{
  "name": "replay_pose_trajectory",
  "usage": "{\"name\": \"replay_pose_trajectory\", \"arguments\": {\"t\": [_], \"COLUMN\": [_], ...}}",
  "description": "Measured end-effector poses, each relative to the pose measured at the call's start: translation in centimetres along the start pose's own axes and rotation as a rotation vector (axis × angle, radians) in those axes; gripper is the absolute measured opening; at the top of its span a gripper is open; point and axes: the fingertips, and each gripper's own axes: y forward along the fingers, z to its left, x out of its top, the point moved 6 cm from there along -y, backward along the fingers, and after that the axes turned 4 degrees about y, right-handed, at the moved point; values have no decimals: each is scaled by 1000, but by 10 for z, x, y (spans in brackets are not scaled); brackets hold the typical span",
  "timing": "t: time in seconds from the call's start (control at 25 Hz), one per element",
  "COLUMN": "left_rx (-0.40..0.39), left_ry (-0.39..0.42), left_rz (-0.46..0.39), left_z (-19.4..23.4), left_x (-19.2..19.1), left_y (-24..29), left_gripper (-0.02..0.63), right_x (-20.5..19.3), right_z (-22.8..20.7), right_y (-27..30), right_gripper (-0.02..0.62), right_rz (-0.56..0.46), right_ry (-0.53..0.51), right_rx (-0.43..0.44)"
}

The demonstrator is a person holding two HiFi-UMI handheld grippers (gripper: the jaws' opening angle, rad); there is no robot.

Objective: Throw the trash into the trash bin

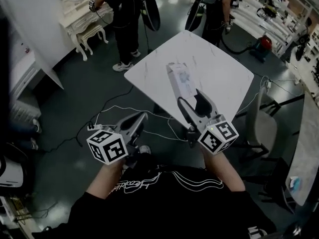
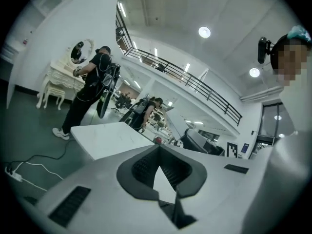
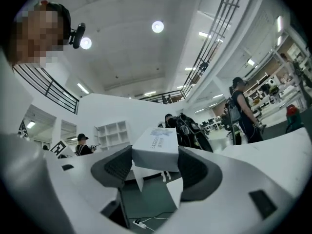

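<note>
Dark green floor (image 1: pixel 65 98) across most of the head view. On it, a white square table (image 1: pixel 219 68) set cornerwise. Beyond its far edges, two people in dark clothes, one (image 1: pixel 124 19) near a white dressing table (image 1: pixel 82 26) by the wall, the other (image 1: pixel 219 9) at the top right. Grey chair (image 1: pixel 261 126) just beside the table's right edge.

Right gripper (image 1: pixel 190 99) raised at the table's near edge and clenched on a long white box (image 1: pixel 180 81), the trash. Box pointing away from the wearer, seen against the tabletop; touching it or not, impossible to tell. In the right gripper view, the box's end (image 3: pixel 156 147) squeezed between the two dark pads (image 3: pixel 197 172), with print on its face too small to read.

Left gripper (image 1: pixel 139 119) lower and further left, over the floor. Jaws pressed together at the tips in the left gripper view, gripping nothing.

Thin white cable (image 1: pixel 107 108) looping across the floor near the table's near corner. White power strip (image 1: pixel 92 128) just beside the left gripper's marker cube.
</note>
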Motion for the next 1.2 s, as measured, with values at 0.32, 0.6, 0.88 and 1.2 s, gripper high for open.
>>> {"name": "replay_pose_trajectory", "arguments": {"t": [0.32, 0.6, 0.88, 1.2], "left_rx": [210, 354, 479, 551], "left_ry": [-64, -156, -242, -396], "left_rz": [-42, -65, -115, -94], "left_z": [-6, 62, 111, 183], "left_x": [-21, -31, -47, -91], "left_y": [-18, -117, -185, -250], "left_gripper": [5, 6, 6, 6], "right_x": [-13, -89, -142, -227], "right_z": [-7, 72, 128, 175], "right_y": [19, 95, 138, 188], "right_gripper": [319, 319, 320, 320], "right_rz": [56, 198, 308, 482], "right_ry": [73, 121, 132, 144], "right_rx": [179, 276, 348, 360]}}
